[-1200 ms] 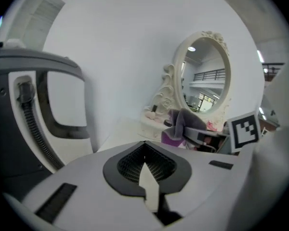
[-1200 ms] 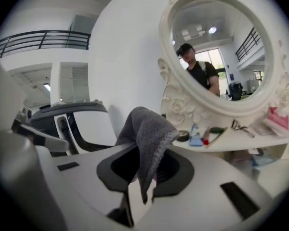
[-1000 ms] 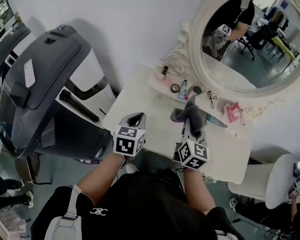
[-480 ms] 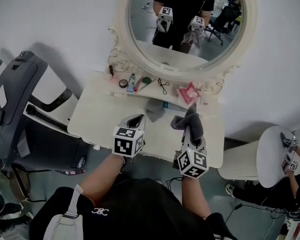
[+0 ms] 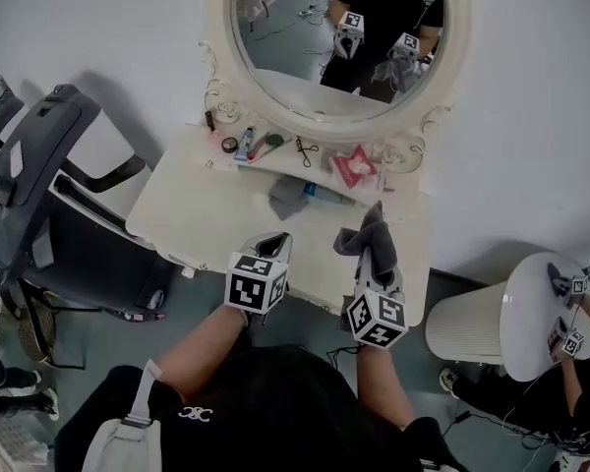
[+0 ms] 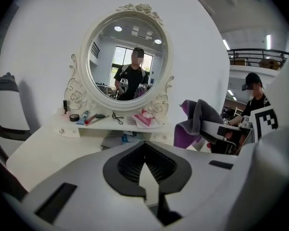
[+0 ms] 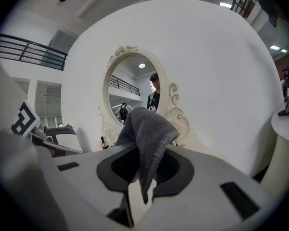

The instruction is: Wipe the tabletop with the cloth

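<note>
Little has shifted since half a second ago: both tools stay over the front edge of the surface [image 5: 202, 214]. The right hand-held gripper [image 5: 376, 262] is clenched on the grey cloth [image 5: 366, 234], which bunches up above its jaws, off the surface. The left hand-held gripper [image 5: 274, 243] is clenched and empty.

A plain white wall [image 5: 531, 116] backs a cream dressing table [image 5: 187, 214] that carries an ornate oval mirror [image 5: 285, 57]. A dark grey padded chair [image 5: 39, 165] stands at its left and a round white side table [image 5: 531, 308] at its right. The floor [image 5: 192, 293] is grey-green. The mirror reflects a tall window [image 6: 120, 57] and ceiling lights [image 6: 118, 29].
</note>
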Demonstrator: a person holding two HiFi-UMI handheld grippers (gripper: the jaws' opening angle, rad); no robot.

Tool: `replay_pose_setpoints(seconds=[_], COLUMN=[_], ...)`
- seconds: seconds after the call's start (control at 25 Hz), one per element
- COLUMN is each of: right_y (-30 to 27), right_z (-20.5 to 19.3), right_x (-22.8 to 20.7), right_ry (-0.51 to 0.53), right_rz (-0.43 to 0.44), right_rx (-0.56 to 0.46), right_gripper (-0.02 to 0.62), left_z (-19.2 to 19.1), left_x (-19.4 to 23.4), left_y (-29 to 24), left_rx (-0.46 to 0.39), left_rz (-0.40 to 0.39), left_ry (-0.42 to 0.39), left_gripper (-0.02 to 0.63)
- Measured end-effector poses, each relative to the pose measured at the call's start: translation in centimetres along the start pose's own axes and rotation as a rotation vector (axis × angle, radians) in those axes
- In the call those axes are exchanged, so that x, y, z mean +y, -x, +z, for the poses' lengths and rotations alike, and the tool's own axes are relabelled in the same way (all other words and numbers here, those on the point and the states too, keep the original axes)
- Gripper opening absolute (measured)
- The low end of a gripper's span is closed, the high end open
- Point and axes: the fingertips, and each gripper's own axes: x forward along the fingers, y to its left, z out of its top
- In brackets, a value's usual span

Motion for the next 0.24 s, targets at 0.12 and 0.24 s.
replay_pose_setpoints(seconds=[0.12,0.24], right_y=[0.15,0.19], right_z=[0.13,0.7], right_x=[-0.19,-0.22], right_ry=[0.018,0.03], right_rz=[0.022,0.039], right_rx=[0.0,-0.01], right_gripper=[0.066,0.066], left_z=[-0.3,-0.35], left_x=[-0.76,-1.15], left_y=[-0.13,-0.36], left_rx=[0.005,0.011], left_rz=[0.007,0.011], left_ry=[-0.005,-0.005], left_gripper=[0.008,0.008])
